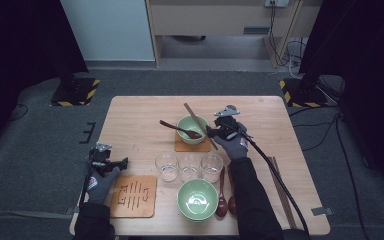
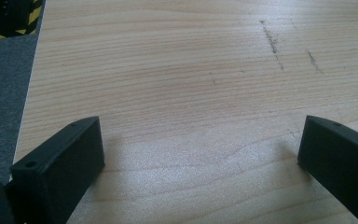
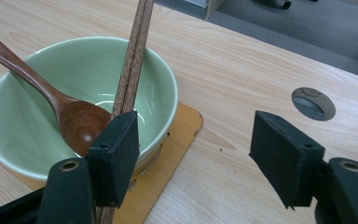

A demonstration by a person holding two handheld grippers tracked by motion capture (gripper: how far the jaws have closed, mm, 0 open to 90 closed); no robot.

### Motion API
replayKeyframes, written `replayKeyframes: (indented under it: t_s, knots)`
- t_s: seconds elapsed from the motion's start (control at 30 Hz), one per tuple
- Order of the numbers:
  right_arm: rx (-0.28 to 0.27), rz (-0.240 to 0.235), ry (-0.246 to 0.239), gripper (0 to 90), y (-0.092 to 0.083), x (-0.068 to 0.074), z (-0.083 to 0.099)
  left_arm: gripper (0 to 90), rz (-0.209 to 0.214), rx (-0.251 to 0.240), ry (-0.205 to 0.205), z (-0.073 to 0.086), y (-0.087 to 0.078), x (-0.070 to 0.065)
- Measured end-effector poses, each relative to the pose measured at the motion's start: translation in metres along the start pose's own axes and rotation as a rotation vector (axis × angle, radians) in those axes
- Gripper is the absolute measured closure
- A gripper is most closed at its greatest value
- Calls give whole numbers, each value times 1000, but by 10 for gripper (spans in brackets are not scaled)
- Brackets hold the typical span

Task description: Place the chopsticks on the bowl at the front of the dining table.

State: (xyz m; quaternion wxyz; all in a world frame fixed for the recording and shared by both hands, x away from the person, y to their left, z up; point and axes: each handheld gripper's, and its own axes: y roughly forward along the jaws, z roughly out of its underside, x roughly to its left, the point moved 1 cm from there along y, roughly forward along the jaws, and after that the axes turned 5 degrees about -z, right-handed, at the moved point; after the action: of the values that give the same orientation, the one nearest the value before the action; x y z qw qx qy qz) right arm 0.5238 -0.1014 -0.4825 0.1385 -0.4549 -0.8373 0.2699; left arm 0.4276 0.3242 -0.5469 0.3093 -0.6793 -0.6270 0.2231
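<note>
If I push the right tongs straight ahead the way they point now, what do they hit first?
Most likely the far green bowl: the right tongs stand open, one jaw already at its rim beside the chopsticks laid across it. The other jaw faces bare table. Depth is hard to judge.

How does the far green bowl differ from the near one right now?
The far bowl sits on a coaster and holds a wooden spoon, with chopsticks laid across its rim. The near bowl sits bare on the table, empty. Both are pale green and upright.
</note>
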Motion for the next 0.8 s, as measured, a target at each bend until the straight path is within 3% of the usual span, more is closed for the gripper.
replayKeyframes:
  t_s: [0.8]
  knots:
    - [-8, -56, -36, 312, 3, 19, 7, 0, 0, 0, 0, 0, 0, 0]
